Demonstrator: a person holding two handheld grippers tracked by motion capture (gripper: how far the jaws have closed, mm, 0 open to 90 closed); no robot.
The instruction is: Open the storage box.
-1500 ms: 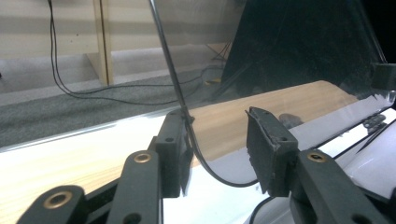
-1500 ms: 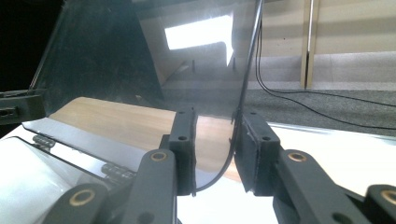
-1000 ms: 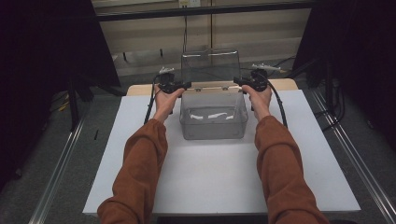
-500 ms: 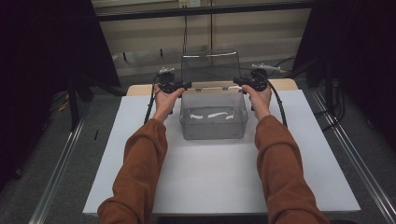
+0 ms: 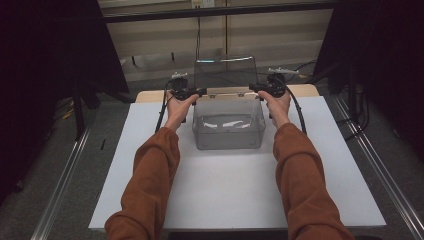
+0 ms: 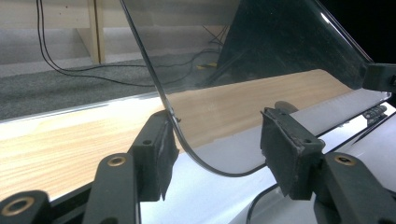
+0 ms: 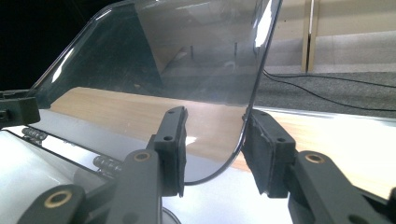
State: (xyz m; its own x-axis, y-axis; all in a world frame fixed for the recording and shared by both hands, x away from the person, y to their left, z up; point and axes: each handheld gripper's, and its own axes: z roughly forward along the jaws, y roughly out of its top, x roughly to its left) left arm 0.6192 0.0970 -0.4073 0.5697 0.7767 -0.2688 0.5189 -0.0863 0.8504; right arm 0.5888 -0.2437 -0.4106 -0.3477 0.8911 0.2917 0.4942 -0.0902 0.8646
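A white table top (image 5: 235,190) stands on grey floor (image 5: 60,165), before a pale wall (image 5: 160,40), with dark surroundings.

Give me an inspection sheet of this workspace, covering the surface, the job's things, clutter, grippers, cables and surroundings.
Surface: white board laid over a wooden table whose far edge shows bare.
Job's things: clear plastic box on the board near its far edge, its hinged lid raised nearly upright.
Clutter: nothing seen.
Grippers: left gripper open, one pad against the lid's edge, the other apart; right gripper open, the lid's edge between the jaws, close to one pad.
Cables: black cable trails from the left gripper, another from the right; more lie on the floor behind.
Surroundings: grey floor, metal rails at both sides, dark panels, wooden wall beyond.
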